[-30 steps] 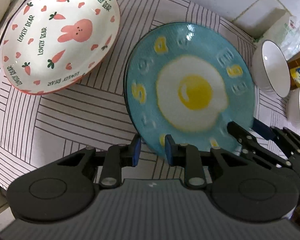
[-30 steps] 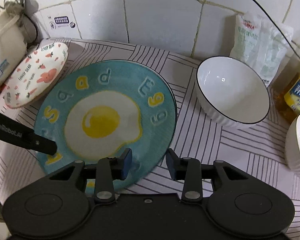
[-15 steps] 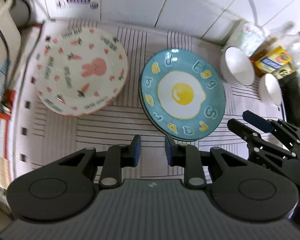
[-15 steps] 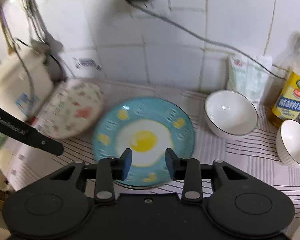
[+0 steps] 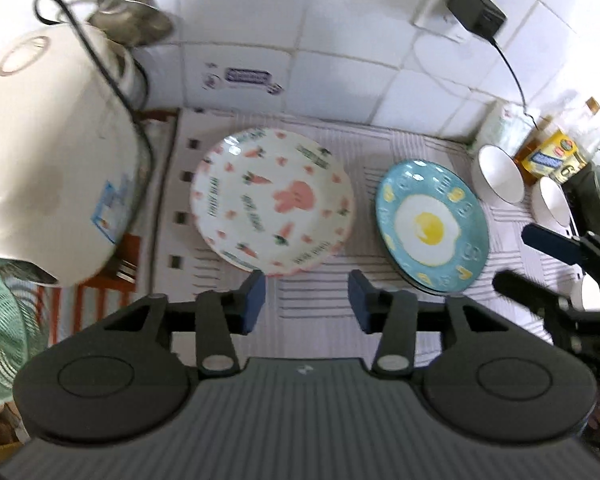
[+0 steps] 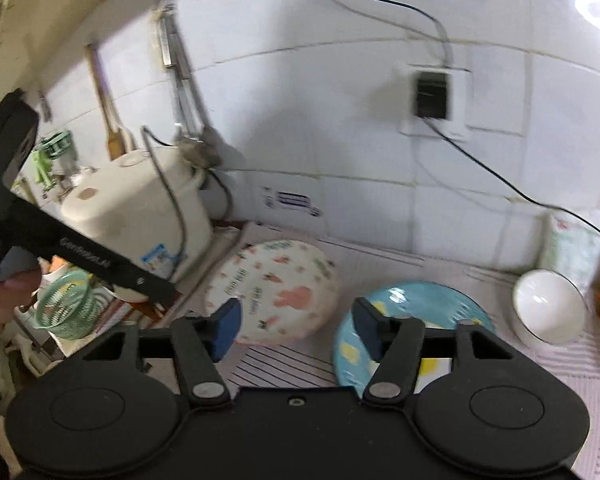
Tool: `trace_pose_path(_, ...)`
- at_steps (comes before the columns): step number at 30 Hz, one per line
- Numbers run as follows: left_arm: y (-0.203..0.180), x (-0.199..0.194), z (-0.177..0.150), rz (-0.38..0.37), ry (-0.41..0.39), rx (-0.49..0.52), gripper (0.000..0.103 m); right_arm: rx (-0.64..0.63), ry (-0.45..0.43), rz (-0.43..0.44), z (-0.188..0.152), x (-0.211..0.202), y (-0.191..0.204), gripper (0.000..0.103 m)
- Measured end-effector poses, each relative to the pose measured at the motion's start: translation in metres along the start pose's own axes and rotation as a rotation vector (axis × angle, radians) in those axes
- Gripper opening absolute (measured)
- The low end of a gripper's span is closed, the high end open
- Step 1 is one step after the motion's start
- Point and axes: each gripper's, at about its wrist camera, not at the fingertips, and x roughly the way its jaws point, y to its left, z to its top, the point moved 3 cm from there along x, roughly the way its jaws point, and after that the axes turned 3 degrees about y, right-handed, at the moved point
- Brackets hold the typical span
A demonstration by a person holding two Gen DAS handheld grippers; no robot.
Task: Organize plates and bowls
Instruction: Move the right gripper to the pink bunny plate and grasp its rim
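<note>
A white rabbit-and-carrot plate (image 5: 274,204) lies on the striped mat (image 5: 320,312), left of a blue fried-egg plate (image 5: 432,226). Two white bowls (image 5: 500,180) (image 5: 554,202) stand at the right. My left gripper (image 5: 306,300) is open and empty, raised above the mat's near edge. My right gripper (image 6: 296,326) is open and empty, raised high; past it are the rabbit plate (image 6: 276,292), the blue plate (image 6: 408,312) and a bowl (image 6: 548,306). The right gripper also shows at the left wrist view's right edge (image 5: 540,260).
A white rice cooker (image 5: 48,160) with a black cord stands at the left, a green basket (image 6: 66,306) beside it. Oil bottles (image 5: 552,156) and a bag (image 6: 572,248) stand at the right. A tiled wall with a socket and plug (image 6: 432,94) is behind.
Both grippers have pulled up and back from the blue plate and their jaws have opened wider. The blue plate stays on the mat.
</note>
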Motion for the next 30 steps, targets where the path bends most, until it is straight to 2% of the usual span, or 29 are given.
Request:
trace_pose_path(3, 0.021, 0.003, 0.002, 0.007, -0.03, -0.002, 0.057, -0.005, 0.002, 0.014, 0.0, 0.019, 0.016, 0.077)
trace_pose_path(4, 0.027, 0.007, 0.001, 0.005, -0.036, 0.001, 0.06, 0.005, -0.001, 0.017, -0.001, 0.03, 0.02, 0.082)
trace_pose_path(8, 0.048, 0.029, -0.003, 0.003, -0.055, -0.033, 0.071, 0.089, -0.061, 0.016, -0.008, 0.06, 0.023, 0.082)
trace_pose_path(11, 0.061, 0.05, -0.008, 0.044, -0.07, -0.064, 0.072, 0.192, -0.067, -0.004, -0.011, 0.088, 0.017, 0.082)
trace_pose_path(17, 0.075, 0.09, -0.012, 0.04, -0.105, -0.085, 0.072, 0.289, -0.001, -0.088, -0.027, 0.139, 0.001, 0.082)
trace_pose_path(19, 0.08, 0.104, -0.008, 0.058, -0.112, -0.09, 0.072, 0.34, 0.012, -0.098, -0.035, 0.147, -0.001, 0.082)
trace_pose_path(22, 0.08, 0.12, -0.001, 0.103, -0.117, -0.054, 0.072, 0.444, 0.016, -0.061, -0.044, 0.153, 0.002, 0.082)
trace_pose_path(24, 0.08, 0.128, 0.003, 0.104, -0.11, -0.037, 0.073, 0.477, 0.004, -0.043, -0.046, 0.156, 0.009, 0.082)
trace_pose_path(27, 0.081, 0.141, 0.006, 0.086, -0.084, -0.039, 0.073, 0.524, -0.014, -0.096, -0.055, 0.161, 0.01, 0.082)
trace_pose_path(30, 0.085, 0.156, 0.009, 0.097, -0.053, -0.053, 0.073, 0.598, -0.013, -0.098, -0.068, 0.169, 0.003, 0.082)
